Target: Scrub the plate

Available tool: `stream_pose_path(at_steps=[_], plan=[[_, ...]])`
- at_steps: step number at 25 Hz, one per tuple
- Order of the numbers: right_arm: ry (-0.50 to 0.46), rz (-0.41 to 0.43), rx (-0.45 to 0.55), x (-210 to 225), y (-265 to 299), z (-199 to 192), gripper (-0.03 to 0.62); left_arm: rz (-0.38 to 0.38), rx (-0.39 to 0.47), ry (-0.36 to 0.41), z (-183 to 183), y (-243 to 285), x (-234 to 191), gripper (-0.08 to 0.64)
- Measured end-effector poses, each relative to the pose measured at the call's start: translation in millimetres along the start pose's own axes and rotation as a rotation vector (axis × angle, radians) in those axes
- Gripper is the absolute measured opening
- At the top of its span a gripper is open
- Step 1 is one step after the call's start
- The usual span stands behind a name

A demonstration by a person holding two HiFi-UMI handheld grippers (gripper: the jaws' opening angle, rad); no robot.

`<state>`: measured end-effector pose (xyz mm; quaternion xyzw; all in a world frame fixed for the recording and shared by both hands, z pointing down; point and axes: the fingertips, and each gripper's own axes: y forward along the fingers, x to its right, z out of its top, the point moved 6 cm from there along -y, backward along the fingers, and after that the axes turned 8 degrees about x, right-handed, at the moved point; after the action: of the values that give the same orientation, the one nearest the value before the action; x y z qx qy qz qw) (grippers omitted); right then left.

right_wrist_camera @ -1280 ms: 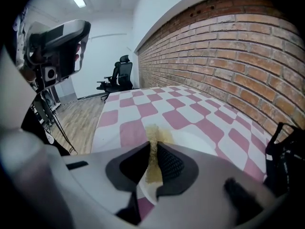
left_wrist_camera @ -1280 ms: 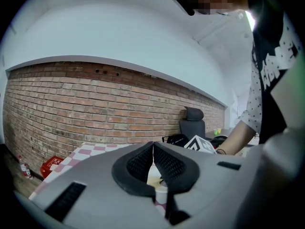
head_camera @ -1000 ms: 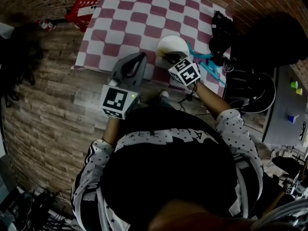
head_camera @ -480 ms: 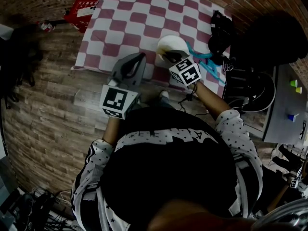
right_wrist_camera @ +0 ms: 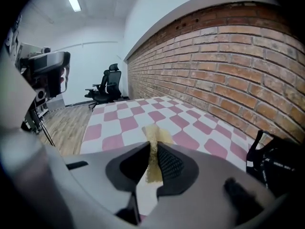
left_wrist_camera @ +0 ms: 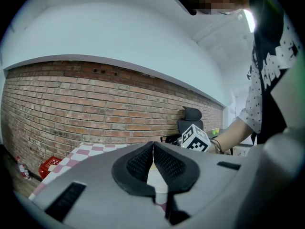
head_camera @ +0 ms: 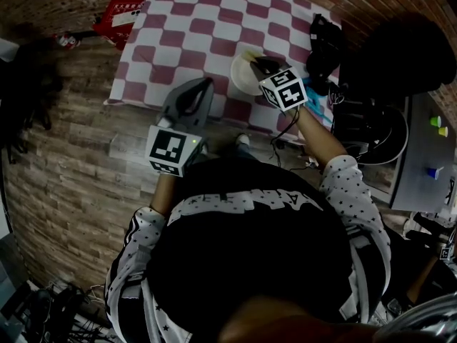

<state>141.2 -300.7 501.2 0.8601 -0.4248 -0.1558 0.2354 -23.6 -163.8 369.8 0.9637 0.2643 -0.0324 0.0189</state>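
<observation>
Right gripper (head_camera: 258, 64) has shifted toward 12 o'clock, farther onto the checked cloth (head_camera: 200, 27), and now covers the 2 o'clock side of the single white plate (head_camera: 240, 78). Two grippers, one plate, one sponge. Its jaws are pinched narrow on the yellow sponge (right_wrist_camera: 153, 136), which sticks out past the tips. The left gripper (head_camera: 208, 85) sits at the plate's 8 o'clock, apart from it, jaw tips together and gripping nothing.

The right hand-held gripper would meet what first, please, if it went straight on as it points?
Probably the checked tablecloth just past the plate; the yellow sponge in its jaws would touch first. Depth is unclear.
</observation>
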Motion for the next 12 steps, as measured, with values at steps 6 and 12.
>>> stream_pose_path(at_steps=[6,12], plan=[[-0.019,-0.005,-0.040,12,14,-4,0.052,0.014,-0.004,0.011,3,3,-3,0.014],[-0.038,0.009,-0.089,17,26,-18,0.052,0.043,-0.011,0.016,2,3,-9,0.014]])
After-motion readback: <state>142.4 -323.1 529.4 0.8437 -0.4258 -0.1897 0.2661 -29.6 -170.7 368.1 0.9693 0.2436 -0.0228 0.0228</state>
